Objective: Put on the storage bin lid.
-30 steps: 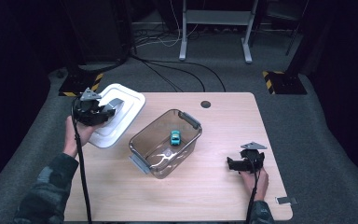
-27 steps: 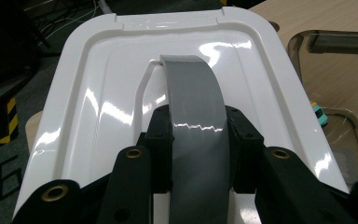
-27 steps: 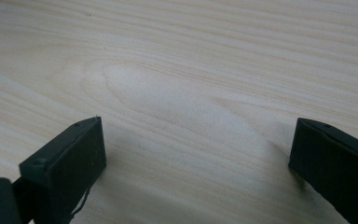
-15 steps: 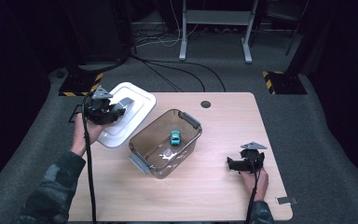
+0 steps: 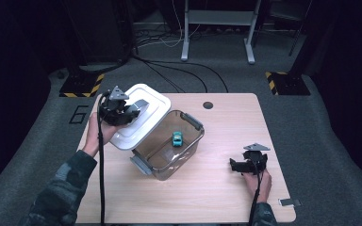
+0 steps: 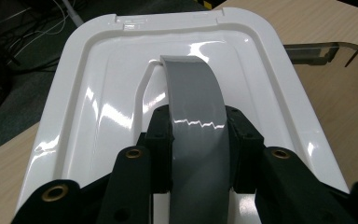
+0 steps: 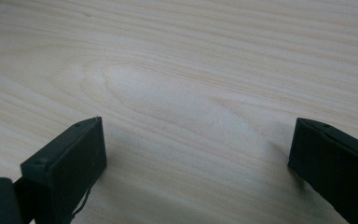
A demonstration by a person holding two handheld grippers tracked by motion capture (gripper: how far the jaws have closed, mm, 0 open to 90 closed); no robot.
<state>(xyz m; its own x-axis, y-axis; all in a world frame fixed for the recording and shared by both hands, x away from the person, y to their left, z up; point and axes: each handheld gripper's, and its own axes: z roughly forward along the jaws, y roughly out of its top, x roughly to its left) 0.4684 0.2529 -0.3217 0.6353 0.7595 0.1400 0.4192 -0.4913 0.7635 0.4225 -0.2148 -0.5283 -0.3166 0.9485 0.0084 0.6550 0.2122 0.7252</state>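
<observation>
My left gripper (image 5: 131,112) is shut on the grey handle (image 6: 196,116) of a white lid (image 5: 143,117), held tilted in the air over the left rim of a clear plastic box (image 5: 169,155). In the left gripper view the jaws clamp the handle from both sides, with the white lid (image 6: 102,93) behind it. A small teal toy car (image 5: 176,138) lies on the box's floor. My right gripper (image 5: 235,165) rests on the table at the front right, open; in the right gripper view its jaws (image 7: 196,154) stand wide apart over bare wood.
The wooden table (image 5: 226,122) has a round cable hole (image 5: 208,105) near its far edge. The box has grey latches at its near-left (image 5: 140,165) and far-right (image 5: 192,121) ends. Cables and yellow-black marked stand feet lie on the grey floor behind.
My left gripper has carried the white lid to the right, from beside the box to partly over its left rim. The right gripper has stayed put.
</observation>
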